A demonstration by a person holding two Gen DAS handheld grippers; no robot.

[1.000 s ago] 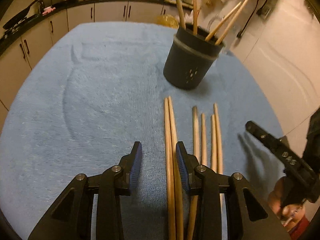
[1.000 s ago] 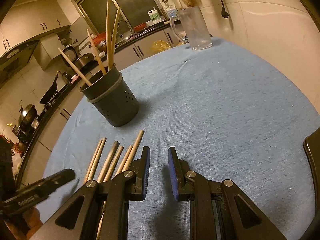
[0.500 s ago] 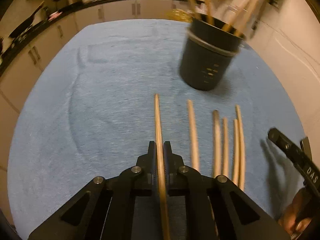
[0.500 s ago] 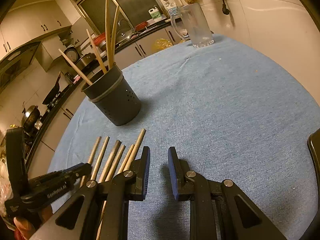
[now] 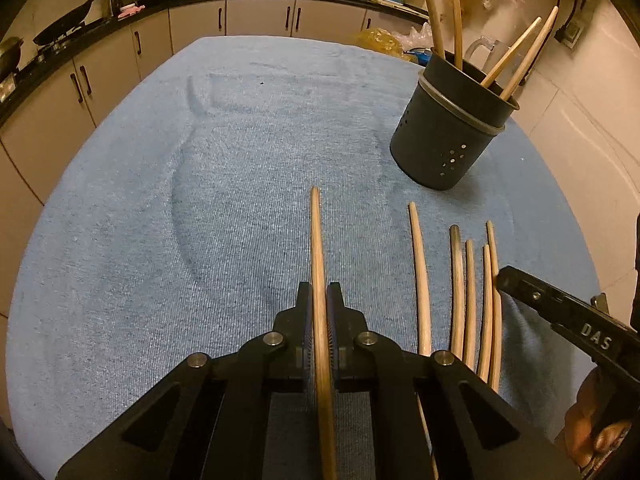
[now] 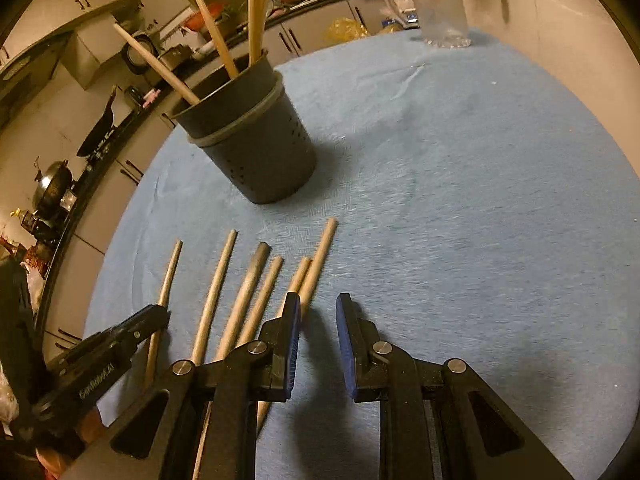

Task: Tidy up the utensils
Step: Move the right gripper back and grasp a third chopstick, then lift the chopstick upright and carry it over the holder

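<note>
My left gripper is shut on one wooden chopstick, which points forward over the blue cloth; the same chopstick shows at far left in the right wrist view. Several more chopsticks lie side by side on the cloth to its right; they also show in the right wrist view. A dark perforated utensil holder stands upright beyond them with several chopsticks in it; it also shows in the right wrist view. My right gripper is open and empty, just right of the loose chopsticks.
The blue cloth covers the table. A clear glass mug stands at the far edge. Kitchen cabinets and a counter with pans lie beyond the table. A tiled wall is on the right.
My left gripper closed on one chopstick and carried it left, apart from the others. My right gripper moved forward, closer to the holder, staying open.
</note>
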